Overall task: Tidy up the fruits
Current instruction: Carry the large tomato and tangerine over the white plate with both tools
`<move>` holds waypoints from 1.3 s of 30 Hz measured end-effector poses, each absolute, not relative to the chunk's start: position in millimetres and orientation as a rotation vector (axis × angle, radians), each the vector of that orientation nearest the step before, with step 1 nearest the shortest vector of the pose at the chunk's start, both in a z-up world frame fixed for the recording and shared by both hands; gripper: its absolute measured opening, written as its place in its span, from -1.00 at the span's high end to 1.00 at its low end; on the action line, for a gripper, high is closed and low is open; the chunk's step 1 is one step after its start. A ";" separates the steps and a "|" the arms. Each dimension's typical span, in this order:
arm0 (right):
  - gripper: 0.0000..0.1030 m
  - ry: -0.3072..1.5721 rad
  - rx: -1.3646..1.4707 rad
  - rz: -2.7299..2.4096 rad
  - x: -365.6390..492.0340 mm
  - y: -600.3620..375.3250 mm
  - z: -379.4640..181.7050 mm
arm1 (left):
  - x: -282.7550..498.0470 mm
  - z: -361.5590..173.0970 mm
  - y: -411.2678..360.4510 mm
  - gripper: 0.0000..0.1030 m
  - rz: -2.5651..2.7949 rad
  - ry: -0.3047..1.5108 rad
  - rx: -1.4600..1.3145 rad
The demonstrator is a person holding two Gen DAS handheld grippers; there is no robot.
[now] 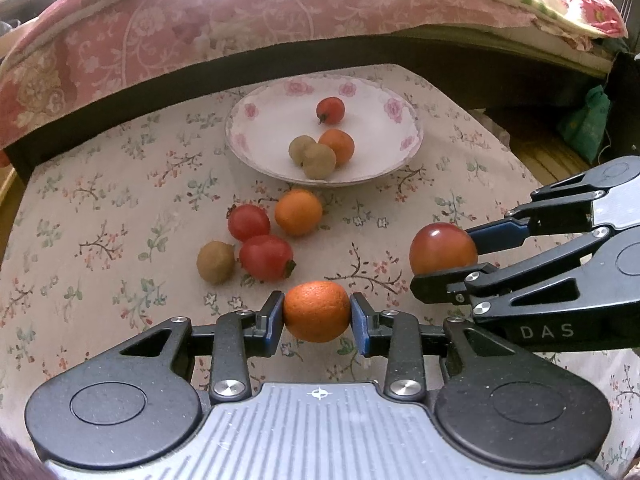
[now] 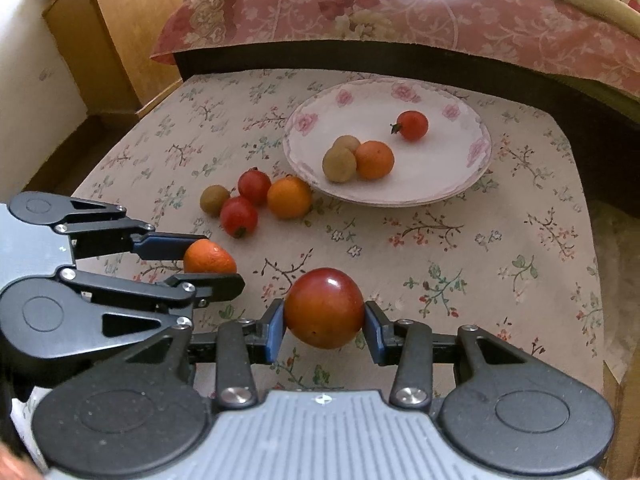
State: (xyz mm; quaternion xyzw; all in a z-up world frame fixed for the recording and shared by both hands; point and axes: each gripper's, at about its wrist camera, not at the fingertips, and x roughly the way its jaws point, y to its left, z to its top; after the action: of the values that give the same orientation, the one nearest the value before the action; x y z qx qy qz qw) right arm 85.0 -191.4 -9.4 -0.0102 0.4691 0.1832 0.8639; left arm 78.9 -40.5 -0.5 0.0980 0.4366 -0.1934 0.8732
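Left wrist view. Left gripper [image 1: 317, 313] was clamped on a small round orange citrus fruit [image 1: 316, 310], blue pads pressed to both its sides, held above the floral-print tablecloth [image 1: 100, 208]. Right gripper [image 1: 460, 258] entered from the right, closed around a glossy red-orange tomato [image 1: 442, 249]; 1 blue pad touched its upper right, 1 black finger lay under it. Beyond, a shallow white plate with pink rose rim [image 1: 256, 112] held 4 items: 1 small red tomato [image 1: 330, 110], 1 orange citrus [image 1: 338, 145] and 2 tan-brown round fruits [image 1: 314, 156], the latter 3 touching. On the cloth between plate and grippers lay a loose cluster [image 1: 260, 236]: 1 orange citrus, 2 red tomatoes, 1 tan-brown fruit, close together. A pink patterned quilt [image 1: 160, 32] lay on the bed behind the table.

Right wrist view. Right gripper [image 2: 325, 316] gripped the tomato [image 2: 324, 307] between its blue pads, off the cloth. Left gripper [image 2: 210, 262] showed at left, closed on the citrus fruit [image 2: 209, 257]. Plate [image 2: 472, 168] sat further back with the same 4 items; the 4-piece cluster [image 2: 256, 200] lay just left of its near rim. A wooden cabinet [image 2: 116, 40] stood at upper left.
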 end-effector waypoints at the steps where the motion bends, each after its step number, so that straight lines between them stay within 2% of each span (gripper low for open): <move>1: 0.19 0.981 -0.020 0.382 85.7 -191.9 -8.7 | 80.1 0.3 -41.0 0.16 -0.404 0.909 0.205; 23: 0.19 0.891 0.039 0.310 121.5 -209.6 10.6 | 123.0 22.2 -56.7 0.20 -0.392 0.824 0.213; 39: 0.19 0.854 0.044 0.284 146.9 -215.7 6.4 | 152.2 17.6 -63.5 0.20 -0.376 0.815 0.201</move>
State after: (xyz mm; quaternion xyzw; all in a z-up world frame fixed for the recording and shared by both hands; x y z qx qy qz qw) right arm 146.9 -215.7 6.4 0.0213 0.4127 0.1375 0.9002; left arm 152.2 -63.5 17.6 0.0970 0.3935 -0.1817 0.8960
